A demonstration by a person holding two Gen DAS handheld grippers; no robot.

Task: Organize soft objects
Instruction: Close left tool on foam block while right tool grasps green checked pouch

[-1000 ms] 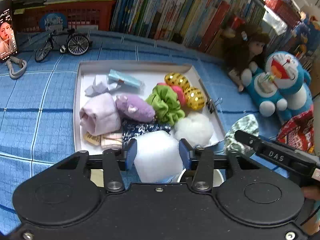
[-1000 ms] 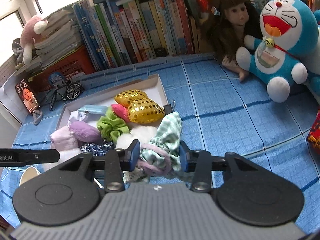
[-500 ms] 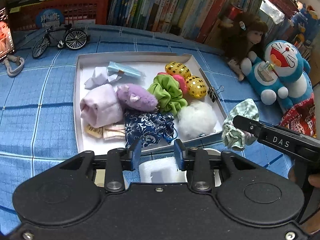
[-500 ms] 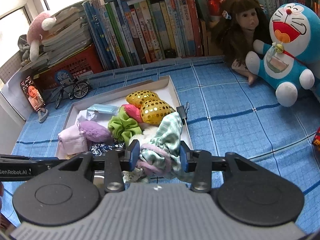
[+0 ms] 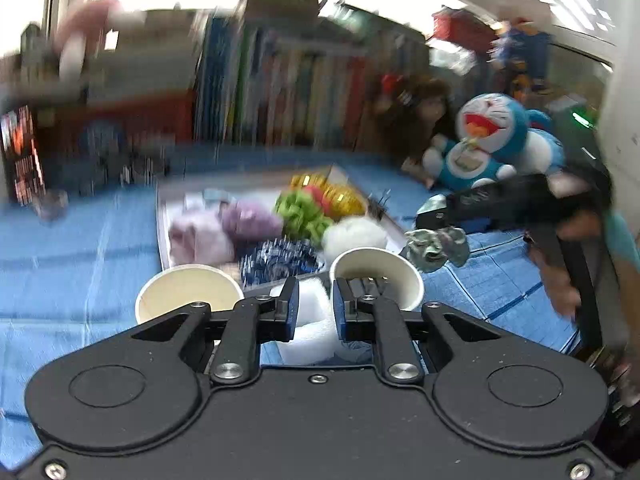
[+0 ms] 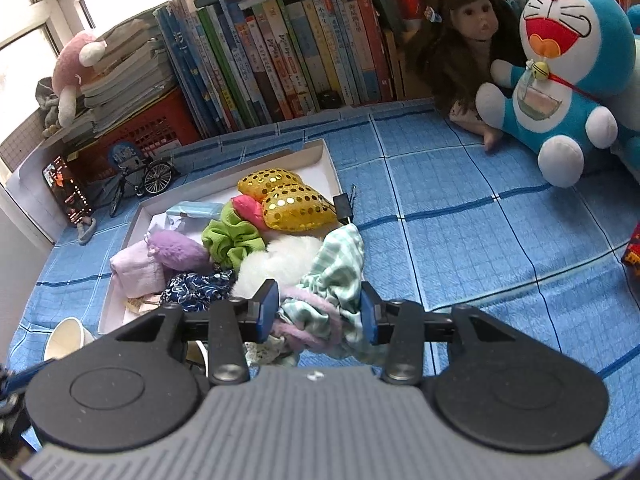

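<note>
Since a second ago my left gripper (image 5: 313, 305) has pulled back from the tray (image 6: 325, 158), jaws clamped narrow on the white foam block (image 5: 310, 330), now between two paper cups (image 5: 188, 292) at the tray's near edge. My right gripper (image 6: 318, 312), pointing steeply downward, holds a crumpled green-checked and pink cloth bundle (image 6: 328, 292) over the tray's near right corner.

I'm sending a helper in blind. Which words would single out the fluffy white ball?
Find the shallow white tray on the blue cloth. The white ball lies at its near end, beside the green scrunchie; it alone there is pure white fluff.
</note>
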